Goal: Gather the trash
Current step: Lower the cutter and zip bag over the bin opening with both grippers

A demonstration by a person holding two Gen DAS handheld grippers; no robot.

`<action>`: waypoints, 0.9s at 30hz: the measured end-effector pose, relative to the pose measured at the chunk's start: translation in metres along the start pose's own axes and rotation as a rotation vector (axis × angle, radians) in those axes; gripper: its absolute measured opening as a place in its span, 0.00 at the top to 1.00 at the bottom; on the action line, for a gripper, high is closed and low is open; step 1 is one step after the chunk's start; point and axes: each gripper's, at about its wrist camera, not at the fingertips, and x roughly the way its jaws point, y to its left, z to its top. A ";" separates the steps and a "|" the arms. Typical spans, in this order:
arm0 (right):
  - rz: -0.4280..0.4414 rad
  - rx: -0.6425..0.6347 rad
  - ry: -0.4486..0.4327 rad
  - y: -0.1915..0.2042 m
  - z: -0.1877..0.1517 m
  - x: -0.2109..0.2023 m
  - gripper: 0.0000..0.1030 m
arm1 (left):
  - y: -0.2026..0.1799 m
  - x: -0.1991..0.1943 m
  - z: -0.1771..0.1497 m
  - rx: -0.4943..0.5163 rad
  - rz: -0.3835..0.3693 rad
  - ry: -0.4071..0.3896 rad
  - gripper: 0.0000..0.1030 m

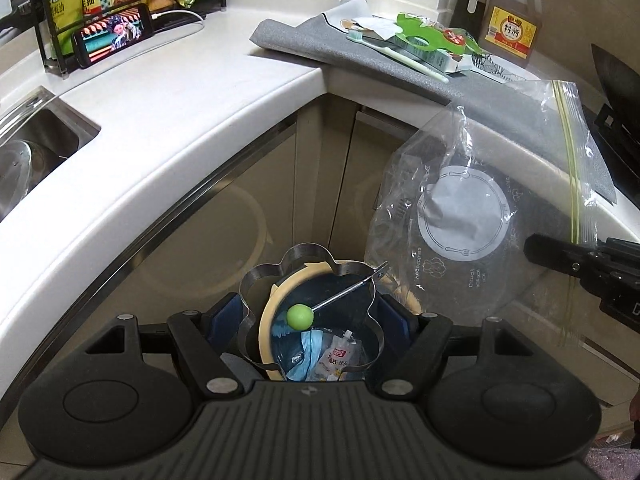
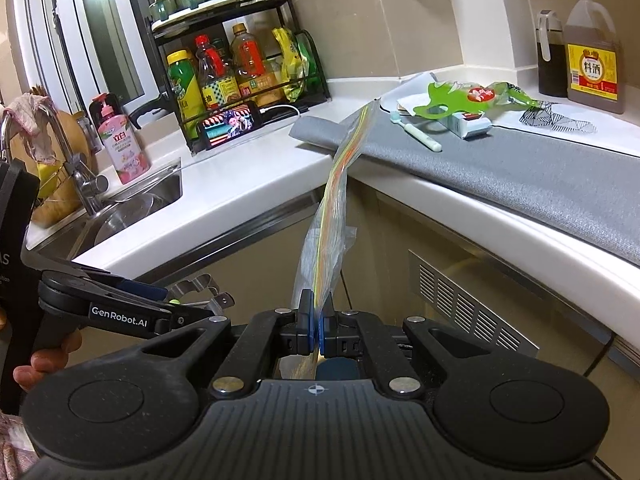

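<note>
The flower-shaped metal egg ring with a green ball handle point(image 1: 310, 316) sits clamped between the blue pads of the left gripper point(image 1: 312, 320), held directly above the round dark-lined trash bin with a cream rim point(image 1: 266, 320) on the floor. A sauce sachet and blue wrappers already lie in the bin, so some collecting looks done. To its right, the clear zip-seal plastic bag with a printed paper disc inside point(image 1: 472, 216) hangs in the air, its zip edge pinched tight in the closed right gripper point(image 2: 316, 328).

Still to collect, by my judgement: the green plastic wrapper point(image 2: 464, 98), the pale toothbrush point(image 2: 424, 136) and the small carton point(image 2: 470, 124) beside it, all resting on the grey mat point(image 2: 520, 176) over the white counter point(image 1: 160, 112).

The counter's curved edge overhangs the cabinet fronts just behind the bin; the two grippers hang near each other, leaving modest room between them for a drop.
</note>
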 end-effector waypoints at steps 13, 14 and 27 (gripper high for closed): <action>-0.010 0.010 0.019 -0.002 -0.001 0.006 0.97 | 0.000 0.007 -0.001 0.001 0.014 0.014 0.24; -0.011 0.008 0.020 -0.002 -0.001 0.006 0.97 | 0.000 0.008 -0.002 0.000 0.015 0.017 0.24; -0.023 0.003 0.051 -0.002 -0.006 0.017 0.97 | -0.003 0.020 -0.004 0.003 0.027 0.046 0.24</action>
